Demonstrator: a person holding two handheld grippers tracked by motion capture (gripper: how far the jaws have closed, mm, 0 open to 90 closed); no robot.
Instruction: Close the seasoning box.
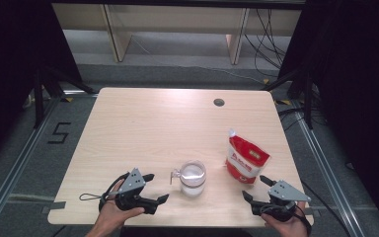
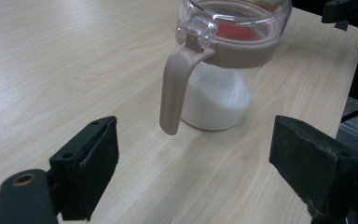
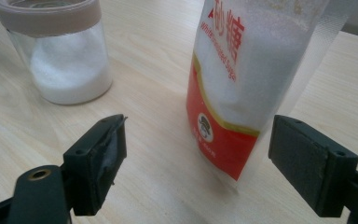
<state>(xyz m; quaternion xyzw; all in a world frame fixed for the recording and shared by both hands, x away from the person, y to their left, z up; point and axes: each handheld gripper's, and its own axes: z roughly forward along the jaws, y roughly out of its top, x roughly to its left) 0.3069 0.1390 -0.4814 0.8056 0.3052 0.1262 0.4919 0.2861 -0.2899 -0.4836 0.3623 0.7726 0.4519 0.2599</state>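
- The glass jar (image 1: pixel 193 177) of white granules stands upright near the front edge of the tabletop (image 1: pixel 143 128), its beige handle (image 2: pixel 175 91) pointing toward the left gripper (image 1: pixel 155 187).
- The red-and-white sugar bag (image 1: pixel 246 159) stands just to the jar's right, apart from it.
- The left gripper's fingers (image 2: pixel 91 163) are spread wide, empty, facing the handle without touching it.
- The right gripper (image 1: pixel 256 187) sits near the bag's base, its fingers (image 3: pixel 100 158) also apart and holding nothing.
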